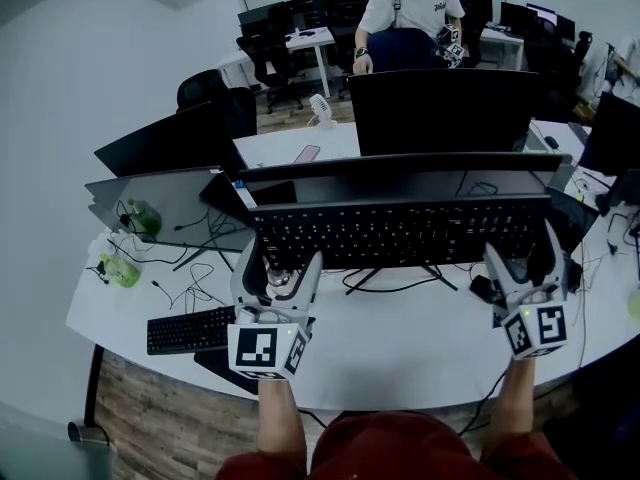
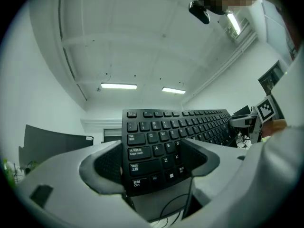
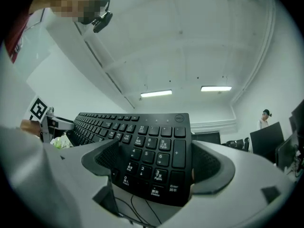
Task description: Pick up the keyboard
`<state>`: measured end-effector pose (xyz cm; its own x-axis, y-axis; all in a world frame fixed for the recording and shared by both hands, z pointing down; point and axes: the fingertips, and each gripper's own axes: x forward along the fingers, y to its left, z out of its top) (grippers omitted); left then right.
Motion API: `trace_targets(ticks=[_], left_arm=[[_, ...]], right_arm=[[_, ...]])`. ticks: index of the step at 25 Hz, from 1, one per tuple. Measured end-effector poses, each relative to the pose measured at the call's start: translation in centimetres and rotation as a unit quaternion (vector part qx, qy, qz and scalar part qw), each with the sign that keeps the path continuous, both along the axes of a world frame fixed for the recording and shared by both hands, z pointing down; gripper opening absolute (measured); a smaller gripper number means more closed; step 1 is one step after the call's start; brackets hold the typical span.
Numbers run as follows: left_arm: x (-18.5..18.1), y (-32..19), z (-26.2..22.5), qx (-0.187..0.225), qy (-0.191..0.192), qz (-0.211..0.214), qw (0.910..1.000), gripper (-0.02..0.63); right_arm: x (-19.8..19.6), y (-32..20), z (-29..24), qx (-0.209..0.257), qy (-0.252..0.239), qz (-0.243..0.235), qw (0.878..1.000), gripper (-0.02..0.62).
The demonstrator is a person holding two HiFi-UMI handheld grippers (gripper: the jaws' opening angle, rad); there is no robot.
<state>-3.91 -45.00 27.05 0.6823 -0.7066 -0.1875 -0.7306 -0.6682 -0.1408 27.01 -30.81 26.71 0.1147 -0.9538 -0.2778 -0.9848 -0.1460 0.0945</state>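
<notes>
Keyboard [image 1: 400, 233] is up off the desk [image 1: 400, 343], level in front of the monitor [image 1: 400, 180], left gripper [image 1: 281, 268] clamped on its left end, right gripper [image 1: 522, 260] on its right.

The black full-size keyboard [image 1: 400, 233] hung in the air, long side level, keys facing up toward me. My left gripper [image 1: 281, 264] clamped its Ctrl-and-Shift end and my right gripper [image 1: 524, 258] its number-pad end.

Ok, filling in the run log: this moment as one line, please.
keyboard: raised above desk, held at both ends | left gripper: shut on keyboard, left end | right gripper: shut on keyboard, numpad end
</notes>
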Motion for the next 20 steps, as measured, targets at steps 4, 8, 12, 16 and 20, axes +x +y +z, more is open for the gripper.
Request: trace_targets(ticks=[4,8,12,16,20], left_arm=[[0.2,0.3,-1.0,0.035,0.014,0.006,0.9993,0.364],[0.2,0.0,-1.2,0.045,0.019,0.005,0.9988,0.364],[0.1,-0.4,-1.1,0.044,0.019,0.005,0.9988,0.364],[0.2,-0.6,-1.4,0.048,0.020,0.005,0.9986,0.364],[0.4,-1.0,-1.5,0.048,0.021,0.006,0.9986,0.364]], right_arm=[[-0.1,0.7,-1.1,0.039,0.018,0.008,0.999,0.448],[-0.1,0.5,-1.3,0.049,0.022,0.009,0.999,0.448],[-0.2,0.1,-1.3,0.049,0.022,0.008,0.999,0.448],[0.0,-0.2,-1.4,0.053,0.023,0.007,0.998,0.448],[0.1,-0.3,-1.5,0.054,0.024,0.009,0.998,0.448]])
